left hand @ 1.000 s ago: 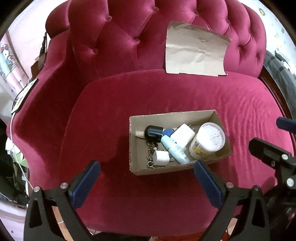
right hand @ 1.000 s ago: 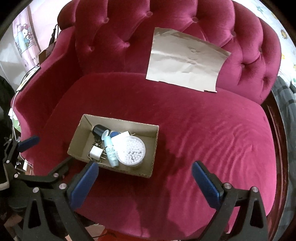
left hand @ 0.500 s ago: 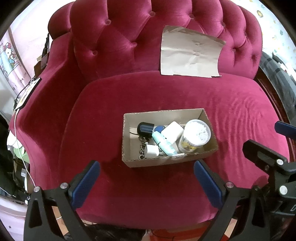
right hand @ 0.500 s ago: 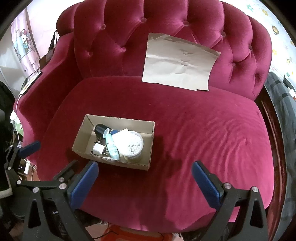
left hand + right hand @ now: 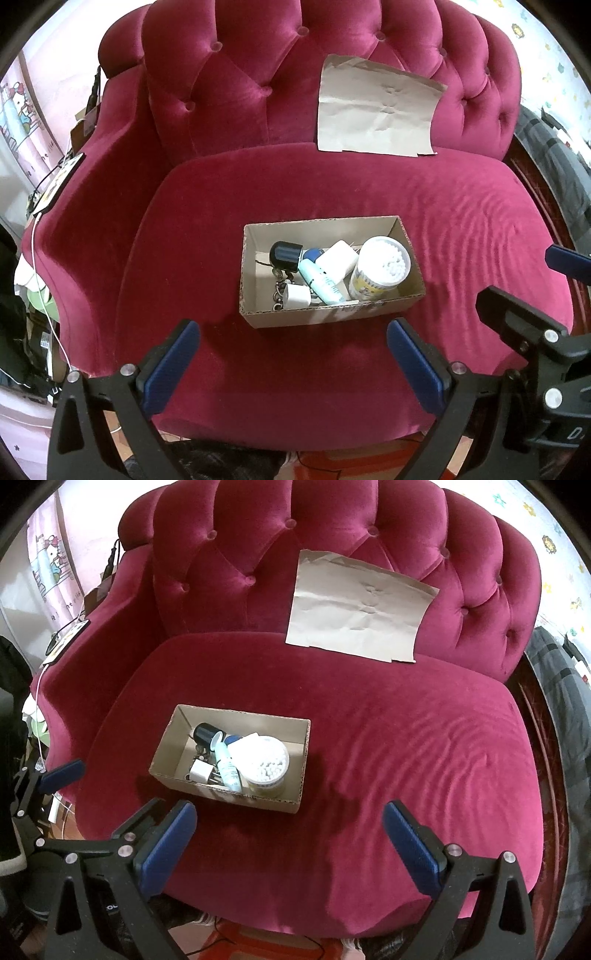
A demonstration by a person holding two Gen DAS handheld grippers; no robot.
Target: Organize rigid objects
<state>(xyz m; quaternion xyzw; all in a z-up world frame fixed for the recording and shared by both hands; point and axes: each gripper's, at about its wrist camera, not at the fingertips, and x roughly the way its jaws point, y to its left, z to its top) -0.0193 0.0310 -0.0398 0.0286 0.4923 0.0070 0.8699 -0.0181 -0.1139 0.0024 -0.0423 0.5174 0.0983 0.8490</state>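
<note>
Handling: we judge the cardboard box (image 5: 325, 317) light with thin walls; grip a long wall.
Look: cotton-swab tub (image 5: 380, 267), white charger (image 5: 338, 257), blue tube (image 5: 319, 282), black cap (image 5: 284, 254) heaped inside.
Location: box mid-seat on red armchair (image 5: 258, 184).
Tools: left gripper (image 5: 291, 360) and right gripper (image 5: 288, 836) both spread apart, empty.

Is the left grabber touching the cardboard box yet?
Apart. In the left wrist view, red seat cushion shows between the left gripper, whose fingers are spread wide, and the cardboard box's near wall.
</note>
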